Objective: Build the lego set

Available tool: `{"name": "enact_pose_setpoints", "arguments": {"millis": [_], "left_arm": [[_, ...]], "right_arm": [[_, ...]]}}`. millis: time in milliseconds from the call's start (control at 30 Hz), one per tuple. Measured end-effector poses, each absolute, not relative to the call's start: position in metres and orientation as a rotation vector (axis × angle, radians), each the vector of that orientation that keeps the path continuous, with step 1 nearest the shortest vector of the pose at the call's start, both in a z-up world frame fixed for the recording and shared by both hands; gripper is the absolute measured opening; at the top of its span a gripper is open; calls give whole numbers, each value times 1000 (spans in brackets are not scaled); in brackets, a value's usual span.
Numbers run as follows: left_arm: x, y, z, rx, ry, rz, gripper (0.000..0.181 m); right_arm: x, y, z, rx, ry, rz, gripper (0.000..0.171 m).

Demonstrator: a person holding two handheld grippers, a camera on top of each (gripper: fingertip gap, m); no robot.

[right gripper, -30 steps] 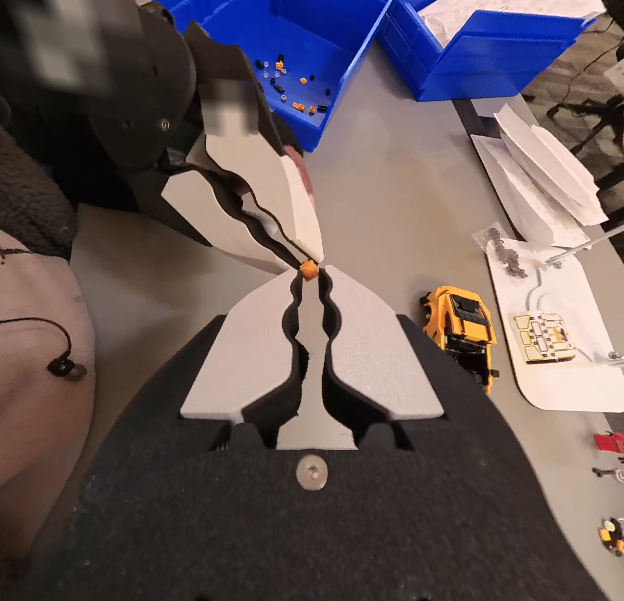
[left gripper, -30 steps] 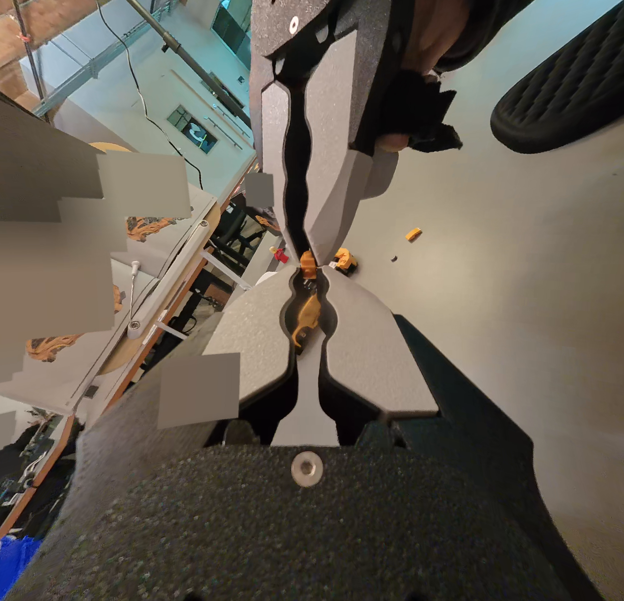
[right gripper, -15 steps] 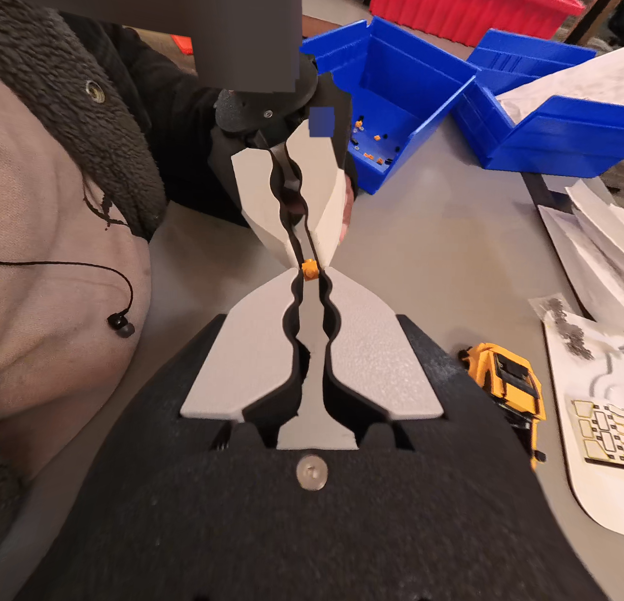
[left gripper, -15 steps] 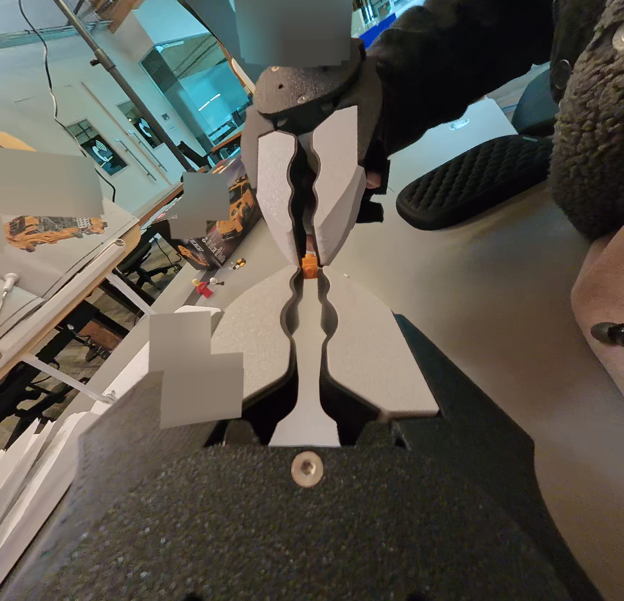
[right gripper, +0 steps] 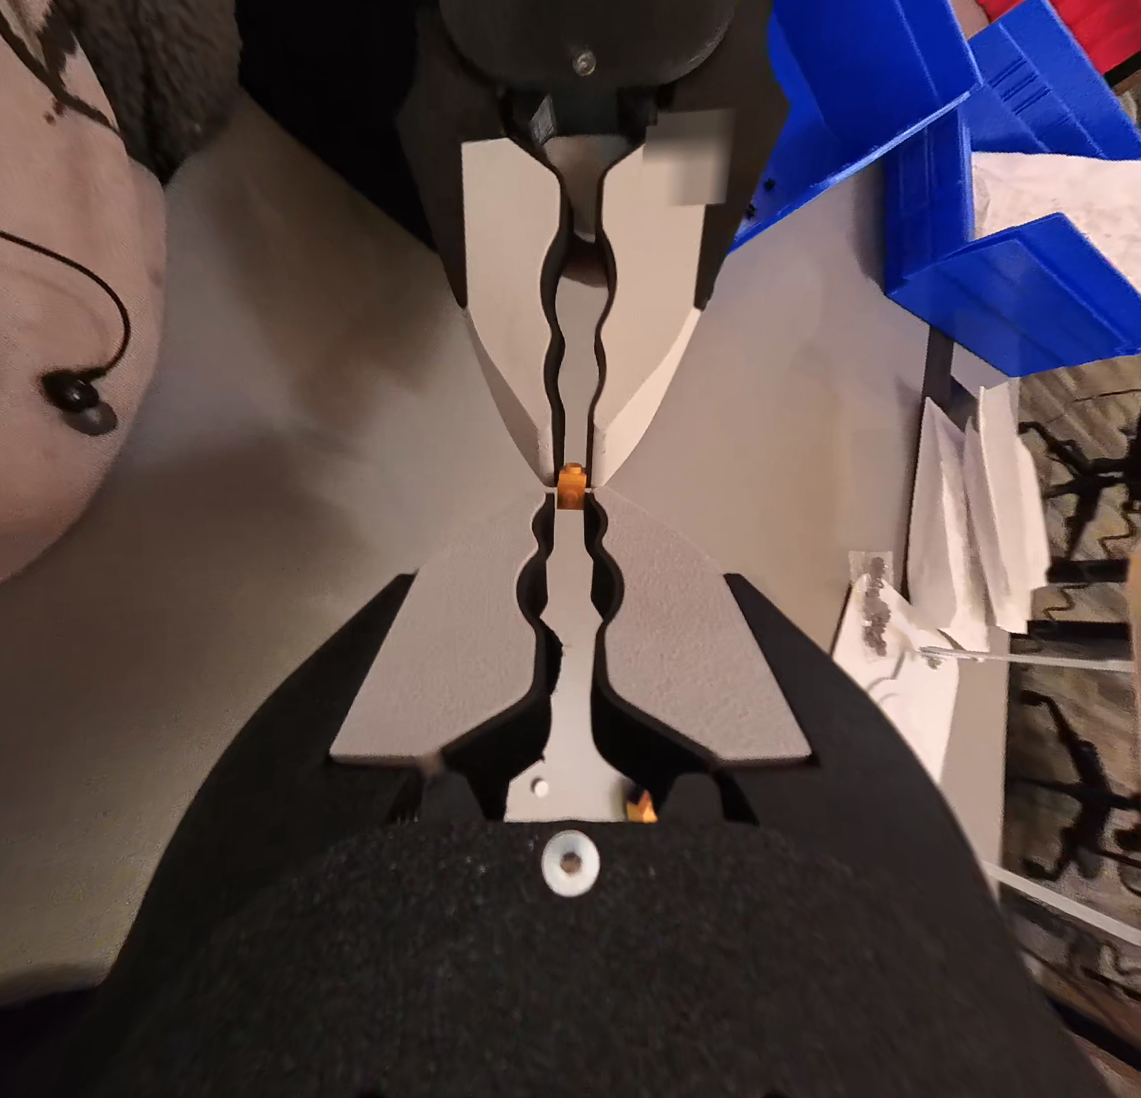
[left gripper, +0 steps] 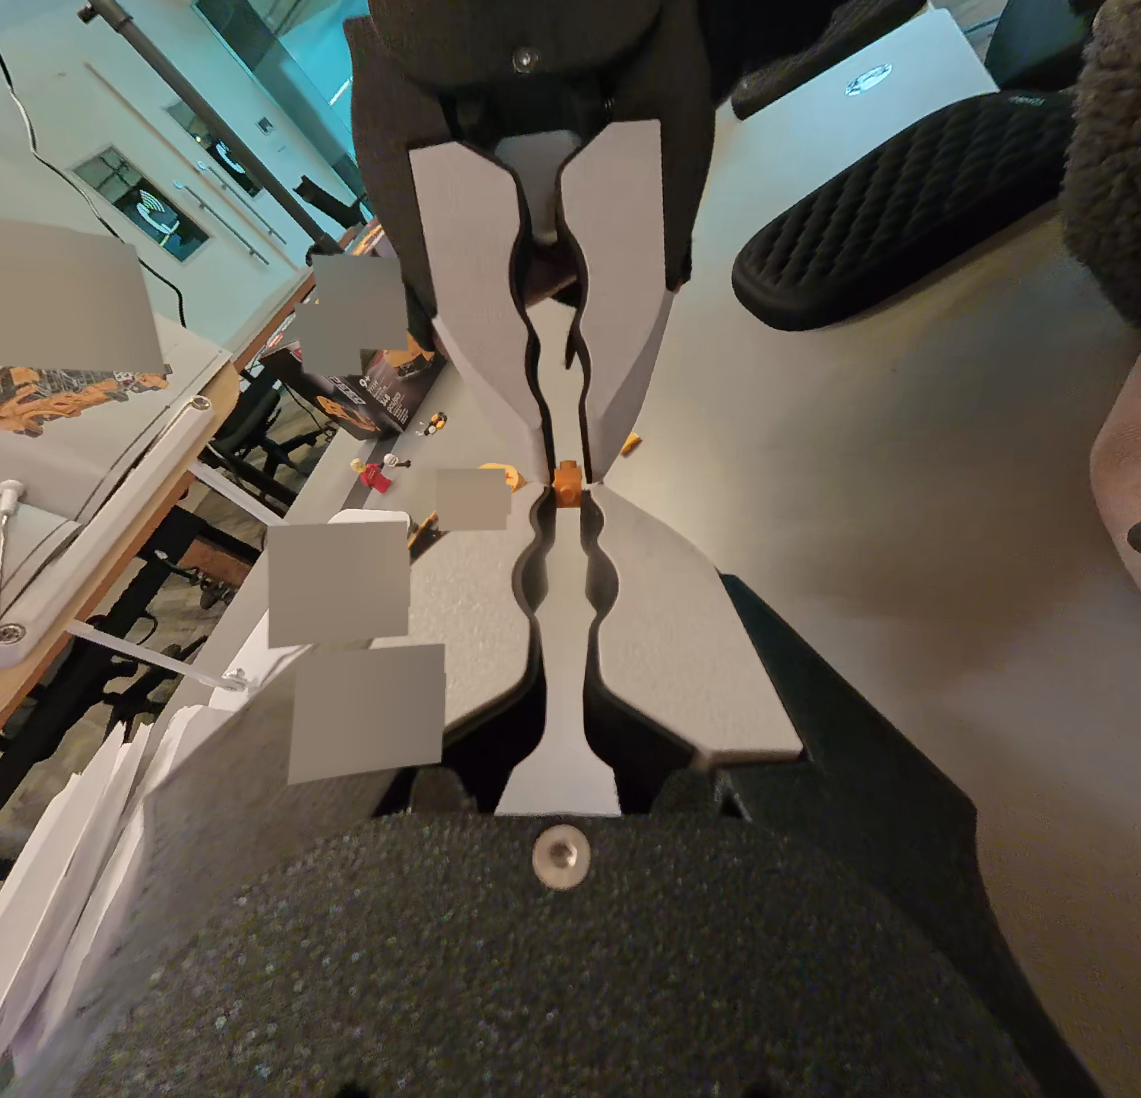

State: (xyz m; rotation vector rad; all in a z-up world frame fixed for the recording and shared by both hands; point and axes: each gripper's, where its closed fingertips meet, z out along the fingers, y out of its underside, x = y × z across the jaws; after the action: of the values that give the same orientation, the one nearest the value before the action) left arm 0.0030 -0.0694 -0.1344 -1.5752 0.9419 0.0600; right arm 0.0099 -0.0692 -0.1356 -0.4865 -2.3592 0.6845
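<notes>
Table, grey, the widest surface I see, under both grippers in both wrist views.

Bins, blue, plastic, at the upper right of my right wrist view; loose white papers lie beside them.

Box, dark, printed with an orange vehicle, at the table's far edge in my left wrist view.

Armrest, black and textured, past the table edge at upper right of that view.

Left gripper: fingers drawn narrow, tips pinching the orange brick from its near end. In my right wrist view it points back at me from the top.

Right gripper: fingers equally narrow, tips closed on the same brick. The two grippers meet tip to tip, the brick held in the air between all four fingertips, above the table.

Minifigure, red-bodied, lying on the table left of the grippers.

Earbud, black, on a thin cable against a pale garment.
</notes>
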Motion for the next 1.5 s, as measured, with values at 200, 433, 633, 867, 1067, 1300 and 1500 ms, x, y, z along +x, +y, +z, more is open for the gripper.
{"name": "enact_pose_setpoints", "arguments": {"millis": [200, 433, 633, 867, 1067, 1300, 1500], "left_arm": [[3, -69, -141, -1617, 955, 62, 8], [1, -67, -145, -1643, 967, 101, 8], [-1, -66, -147, -1651, 972, 140, 8], [0, -65, -148, -1653, 981, 165, 7], [1, -65, -150, -1656, 981, 181, 7], [2, -64, -151, -1663, 974, 192, 7], [3, -64, -154, -1671, 976, 174, 7]], "right_arm": [[11, -68, -142, -451, -2363, 605, 8], [10, -66, -147, -585, -2358, 671, 8], [8, -65, -149, -690, -2324, 726, 8], [9, -64, -151, -751, -2308, 765, 7], [10, -64, -153, -807, -2303, 782, 7], [10, -64, -155, -894, -2271, 835, 7], [10, -64, -157, -953, -2252, 867, 7]]}}
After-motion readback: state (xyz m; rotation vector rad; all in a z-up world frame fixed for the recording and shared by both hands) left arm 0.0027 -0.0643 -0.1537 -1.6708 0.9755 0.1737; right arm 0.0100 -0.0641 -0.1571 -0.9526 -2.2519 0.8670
